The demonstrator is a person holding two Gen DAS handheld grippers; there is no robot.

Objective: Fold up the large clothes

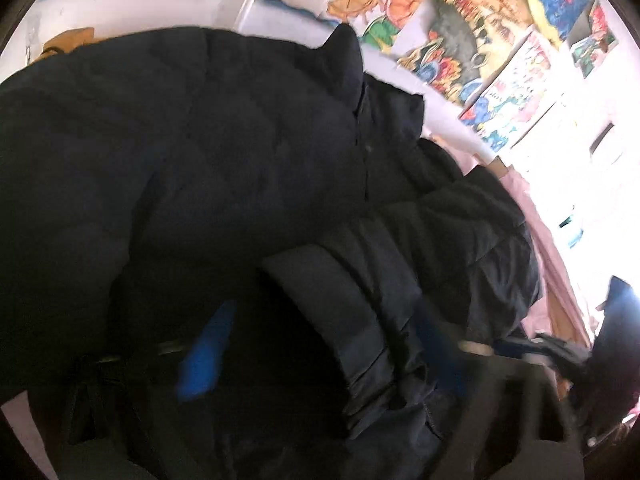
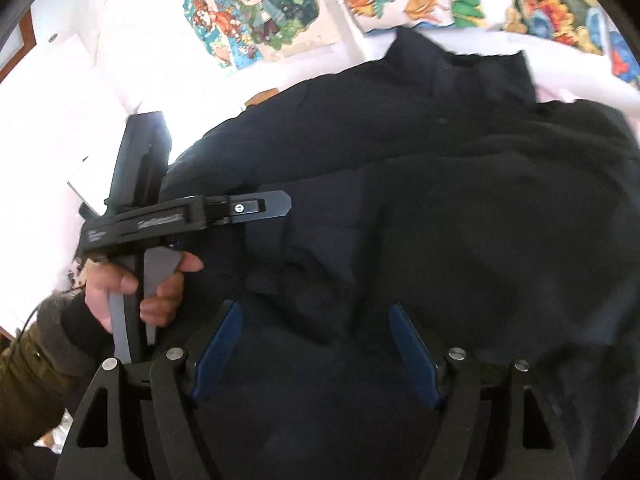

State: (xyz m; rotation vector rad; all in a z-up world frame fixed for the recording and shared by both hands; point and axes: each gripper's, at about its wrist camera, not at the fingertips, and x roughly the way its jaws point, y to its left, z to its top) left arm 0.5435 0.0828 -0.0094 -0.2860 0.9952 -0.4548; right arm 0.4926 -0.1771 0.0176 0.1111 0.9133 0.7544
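Across the pink-covered surface beneath the wall of bright cartoon posters, the large dark navy quilted puffer jacket lies spread, one sleeve folded over its body. Pinch that sleeve near the cuff and lay it flat along the jacket's length, smoothing trapped air first. Your left hand-held gripper has its blue pads about the sleeve, though blur hides whether they press, while your right hand-held gripper stands wide and empty above the jacket.
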